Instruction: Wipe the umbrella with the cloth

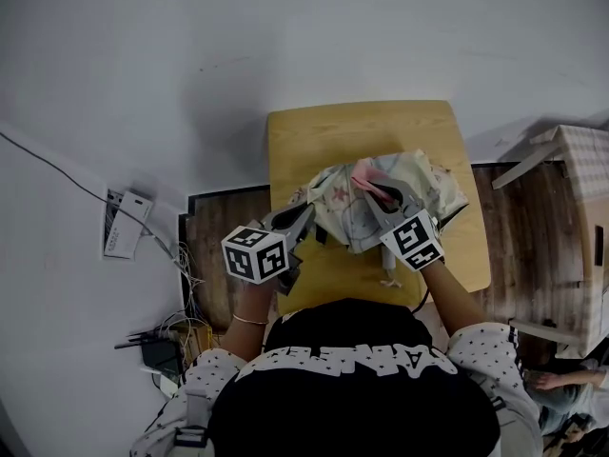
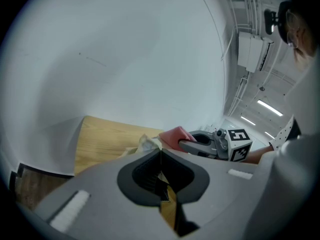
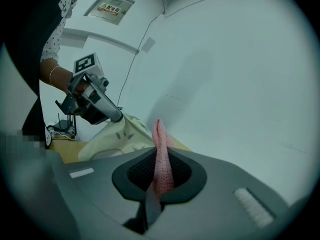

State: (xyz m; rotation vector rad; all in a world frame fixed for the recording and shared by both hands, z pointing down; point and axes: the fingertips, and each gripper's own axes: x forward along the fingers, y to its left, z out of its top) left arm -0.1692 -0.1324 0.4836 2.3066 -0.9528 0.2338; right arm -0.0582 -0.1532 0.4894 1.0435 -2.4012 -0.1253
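A cream patterned folded umbrella (image 1: 381,201) lies bunched on a small wooden table (image 1: 314,131). My left gripper (image 1: 306,211) is shut on the umbrella's left edge; a strip of its fabric (image 2: 161,176) shows between the closed jaws in the left gripper view. My right gripper (image 1: 379,194) is shut on a pink cloth (image 1: 364,174) and rests on top of the umbrella. In the right gripper view the pink cloth (image 3: 161,156) stands pinched between the jaws, with the umbrella (image 3: 117,136) and the left gripper (image 3: 116,116) to the left. The pink cloth (image 2: 174,136) also shows in the left gripper view.
The table stands against a white wall. A cardboard box (image 1: 582,236) sits on the floor to the right. Cables and a white device (image 1: 126,222) lie on the floor at the left. Bare tabletop (image 1: 362,127) lies beyond the umbrella.
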